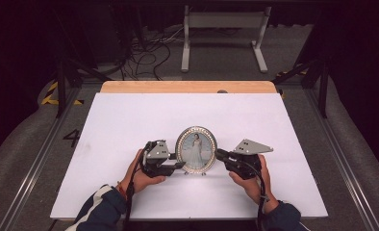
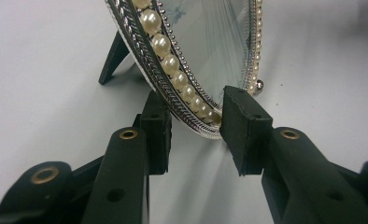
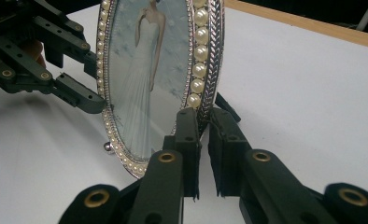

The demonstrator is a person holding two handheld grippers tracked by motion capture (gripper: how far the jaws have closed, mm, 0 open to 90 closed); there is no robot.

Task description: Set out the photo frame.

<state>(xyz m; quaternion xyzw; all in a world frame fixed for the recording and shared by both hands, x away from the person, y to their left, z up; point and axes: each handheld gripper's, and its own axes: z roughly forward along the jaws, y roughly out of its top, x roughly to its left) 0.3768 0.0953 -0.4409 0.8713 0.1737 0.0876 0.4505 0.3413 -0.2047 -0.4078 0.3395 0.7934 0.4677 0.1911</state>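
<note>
An oval silver picture frame (image 1: 196, 149) with a pearl rim holds a photo of a figure in a white gown and stands upright on the white table (image 1: 130, 120). My left gripper (image 1: 180, 160) is at the frame's lower left rim. In the left gripper view the frame's rim (image 2: 182, 79) runs slantwise between the pads of my left gripper (image 2: 196, 126), one pad behind and one in front, both touching. My right gripper (image 3: 203, 135) is shut on the right rim of the frame (image 3: 145, 79), and in the high view my right gripper (image 1: 220, 155) sits beside the frame.
A black easel leg (image 2: 112, 58) props the frame from behind. A wooden strip (image 1: 187, 86) edges the table's far side. Beyond it on the floor are a white metal stand (image 1: 224, 33) and loose cables (image 1: 144, 53). White table surface extends on all sides of the frame.
</note>
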